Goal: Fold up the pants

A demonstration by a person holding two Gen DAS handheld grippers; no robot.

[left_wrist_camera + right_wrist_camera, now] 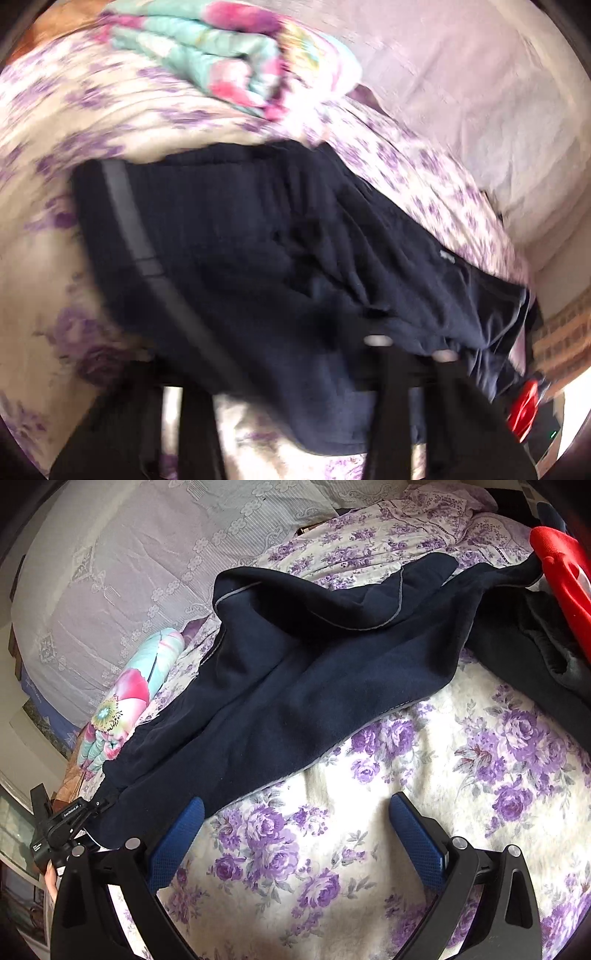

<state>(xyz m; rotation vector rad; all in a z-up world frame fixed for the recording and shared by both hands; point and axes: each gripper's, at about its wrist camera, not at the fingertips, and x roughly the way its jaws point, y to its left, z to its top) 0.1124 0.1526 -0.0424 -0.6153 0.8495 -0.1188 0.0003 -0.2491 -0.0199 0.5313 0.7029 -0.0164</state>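
Observation:
Dark navy pants with thin grey piping lie spread and rumpled across a bed with a purple-flowered cover. My right gripper is open and empty, hovering over the cover just in front of the pants' near edge; its left blue pad touches or overlaps that edge. My left gripper shows at the far left of the right wrist view, shut on the pants' end. In the blurred left wrist view the pants drape over its black fingers, hiding the tips.
A folded floral quilt in teal and pink lies beside the pants toward the wall. A lace-covered pillow or headboard stands behind. A red garment and other dark clothes lie at the right.

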